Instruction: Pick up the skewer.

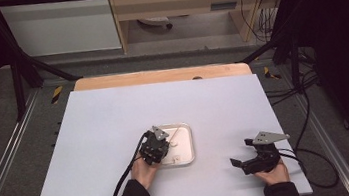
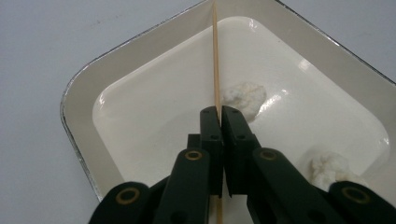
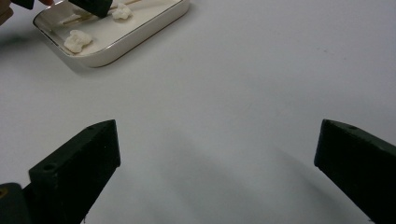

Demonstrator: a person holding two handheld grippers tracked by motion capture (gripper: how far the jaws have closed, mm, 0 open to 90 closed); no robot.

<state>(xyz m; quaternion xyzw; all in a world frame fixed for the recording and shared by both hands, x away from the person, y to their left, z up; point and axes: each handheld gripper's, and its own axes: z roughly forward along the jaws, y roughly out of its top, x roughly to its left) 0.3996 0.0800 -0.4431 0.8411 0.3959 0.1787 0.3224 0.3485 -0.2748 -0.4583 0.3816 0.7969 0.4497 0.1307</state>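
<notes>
A thin wooden skewer (image 2: 215, 56) lies across a white rectangular tray (image 2: 79, 93) near the middle of the table. My left gripper (image 2: 220, 112) points down into the tray (image 1: 188, 146) and is shut on the skewer, which runs between its pads. Two white crumbly lumps rest in the tray, one (image 2: 243, 95) just right of the jaw tips and the other (image 2: 329, 165) nearer the corner. My right gripper (image 1: 241, 152) rests low over the table at the right, open wide with nothing between its jaws (image 3: 217, 154). In the right gripper view, the tray (image 3: 140, 35) sits at the top left.
The pale table top (image 1: 114, 115) stretches wide around the tray. A wooden strip (image 1: 159, 75) runs along its far edge. Black cables (image 1: 315, 156) trail off the right side, and a black frame (image 1: 23, 71) stands around the table.
</notes>
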